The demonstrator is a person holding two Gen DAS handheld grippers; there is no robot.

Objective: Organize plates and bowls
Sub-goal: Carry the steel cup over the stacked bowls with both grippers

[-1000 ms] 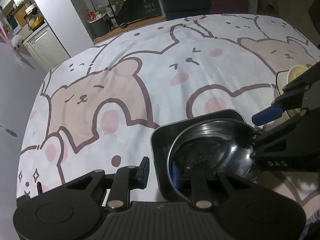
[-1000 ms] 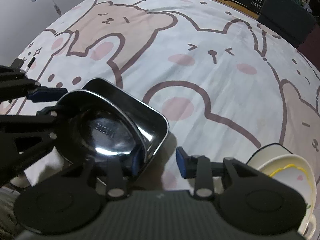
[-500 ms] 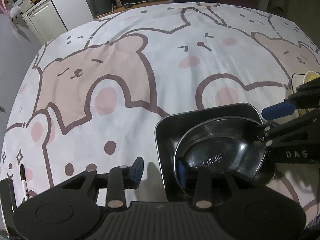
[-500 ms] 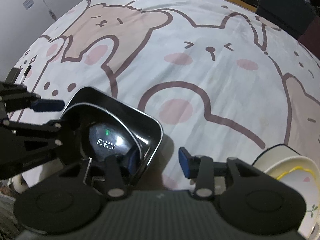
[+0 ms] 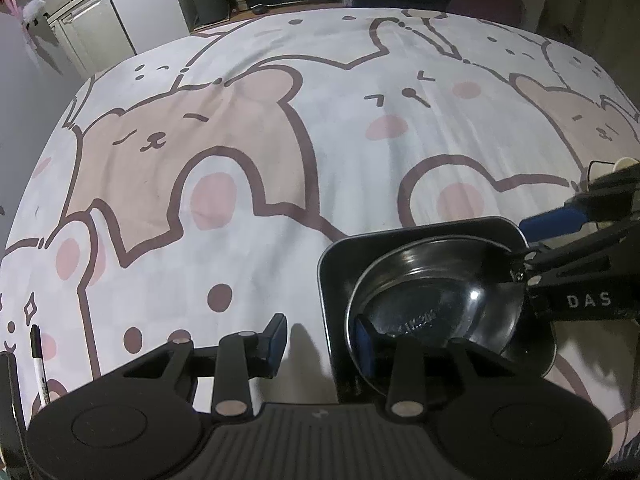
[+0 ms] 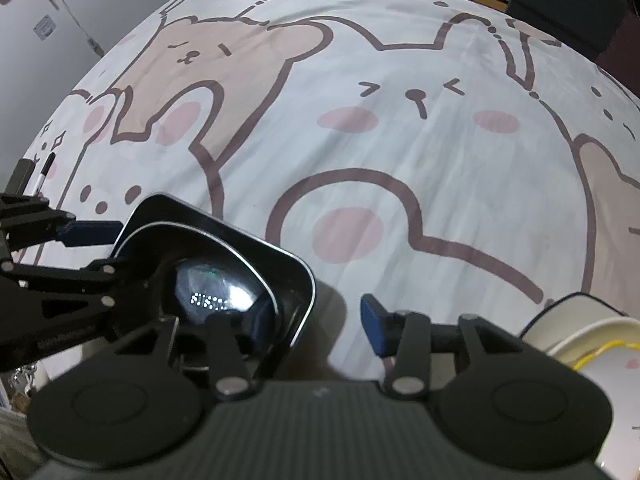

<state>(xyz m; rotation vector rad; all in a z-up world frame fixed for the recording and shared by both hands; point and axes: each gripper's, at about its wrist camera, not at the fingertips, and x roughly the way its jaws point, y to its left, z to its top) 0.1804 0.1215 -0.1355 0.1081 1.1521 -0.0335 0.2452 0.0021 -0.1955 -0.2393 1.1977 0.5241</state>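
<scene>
A round steel bowl (image 5: 432, 296) rests inside a square steel plate (image 5: 336, 280) on the bear-print tablecloth (image 5: 240, 140). My left gripper (image 5: 320, 340) is open, its right finger inside the bowl and its left finger outside the plate. My right gripper (image 6: 316, 320) is open too, its left finger in the bowl (image 6: 208, 280) and its right finger beyond the plate's rim (image 6: 288, 264). Neither jaw is closed on the rims. The right gripper shows at the right edge of the left wrist view (image 5: 560, 248).
Cream and white ceramic bowls with a yellow edge (image 6: 592, 344) are stacked at the right. A black marker (image 5: 38, 360) lies near the table's left edge. Cabinets and a dark sign stand beyond the far edge.
Both grippers have drawn back slightly while the bowl and plate sank lower onto the table. The jaws have stayed open around the rims.
</scene>
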